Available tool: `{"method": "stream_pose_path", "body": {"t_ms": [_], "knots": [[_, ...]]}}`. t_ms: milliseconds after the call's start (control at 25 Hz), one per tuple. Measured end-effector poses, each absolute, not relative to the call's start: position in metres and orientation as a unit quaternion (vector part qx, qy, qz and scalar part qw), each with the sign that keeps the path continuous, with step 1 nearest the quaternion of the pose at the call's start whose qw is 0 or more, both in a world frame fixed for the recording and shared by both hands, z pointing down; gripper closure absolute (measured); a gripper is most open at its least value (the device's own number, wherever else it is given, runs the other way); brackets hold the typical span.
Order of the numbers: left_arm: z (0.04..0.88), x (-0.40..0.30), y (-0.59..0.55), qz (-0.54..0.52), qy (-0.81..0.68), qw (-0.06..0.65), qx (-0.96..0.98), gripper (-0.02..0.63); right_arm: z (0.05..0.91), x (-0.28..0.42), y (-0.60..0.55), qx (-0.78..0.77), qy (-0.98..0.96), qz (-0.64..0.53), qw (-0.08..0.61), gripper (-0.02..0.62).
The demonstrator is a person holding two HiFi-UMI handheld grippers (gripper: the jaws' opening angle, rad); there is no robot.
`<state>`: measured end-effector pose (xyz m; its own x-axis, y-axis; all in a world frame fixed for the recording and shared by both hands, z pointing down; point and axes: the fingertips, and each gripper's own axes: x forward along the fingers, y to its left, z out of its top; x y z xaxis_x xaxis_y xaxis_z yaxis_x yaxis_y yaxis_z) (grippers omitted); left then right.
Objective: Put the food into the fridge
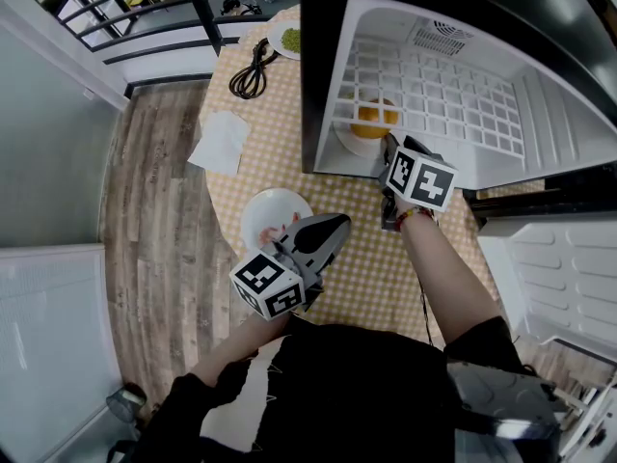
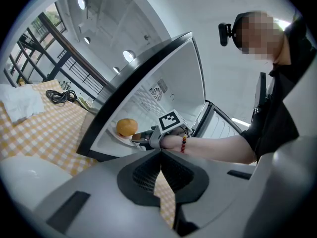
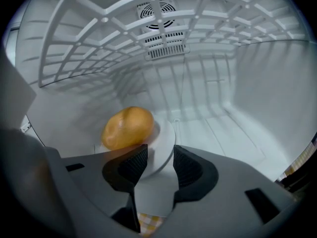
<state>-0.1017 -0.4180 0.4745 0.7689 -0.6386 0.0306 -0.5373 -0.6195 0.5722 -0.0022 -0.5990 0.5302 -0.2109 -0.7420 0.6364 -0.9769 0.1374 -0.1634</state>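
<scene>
Golden bun (image 3: 128,128) on white plate (image 3: 166,135) inside fridge (image 3: 247,98), long axis lying left-right, right gripper (image 3: 159,155) spread apart, left gripper (image 2: 159,155) closed.

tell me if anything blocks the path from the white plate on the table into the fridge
Partly. The fridge stands open, but the right tongs sit in its mouth, open, at the rim of the plate of golden food already inside. The table plate has bare cloth ahead.

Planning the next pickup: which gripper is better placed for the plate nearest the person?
Left: the left gripper sits beside that plate, shut; the right gripper is open at the fridge, by the bun.
</scene>
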Motion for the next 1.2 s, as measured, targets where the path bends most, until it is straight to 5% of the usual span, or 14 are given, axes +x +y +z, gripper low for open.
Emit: {"method": "stream_pose_path", "body": {"t_ms": [1200], "knots": [[0.472,-0.119,-0.408,-0.087,-0.322,0.273,0.902,0.594,0.524,-0.008,-0.601,0.585,-0.747,0.108,0.297,0.425]]}}
